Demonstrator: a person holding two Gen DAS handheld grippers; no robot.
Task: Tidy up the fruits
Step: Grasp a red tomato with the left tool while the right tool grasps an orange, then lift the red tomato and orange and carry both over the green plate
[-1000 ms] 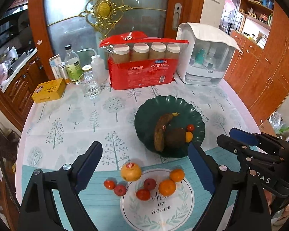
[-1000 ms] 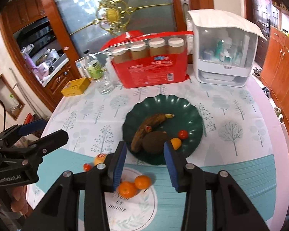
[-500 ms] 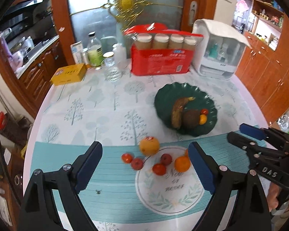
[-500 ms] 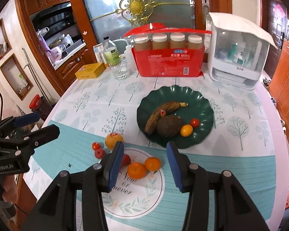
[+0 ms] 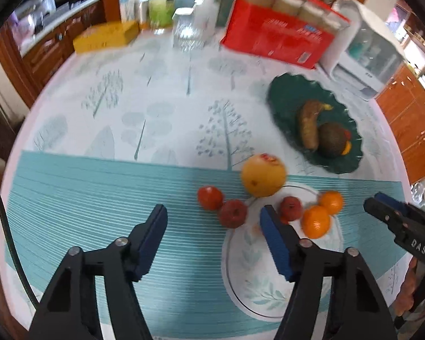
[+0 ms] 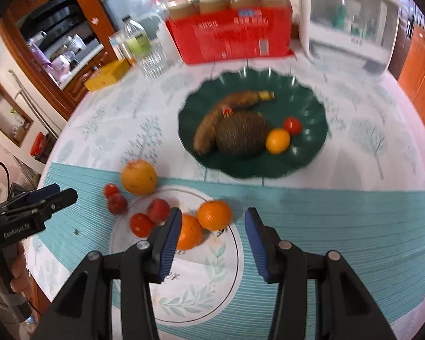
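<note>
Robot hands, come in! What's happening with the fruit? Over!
Left gripper has just been closing, nothing between its jaws. Right gripper open, empty. Loose fruit: two oranges, small red ones, on the tablecloth. Green plate unobstructed.

On the worktop (image 6: pixel 340 212) I count two oranges (image 6: pixel 214 214), four small red fruits (image 6: pixel 140 223) and one big yellow citrus (image 6: pixel 139 177). The one green plate (image 6: pixel 311 102) carries four pieces (a banana (image 6: pixel 212 126), a brown round fruit (image 6: pixel 242 134), a small orange one (image 6: pixel 278 140), a red one (image 6: pixel 292 125)).
</note>
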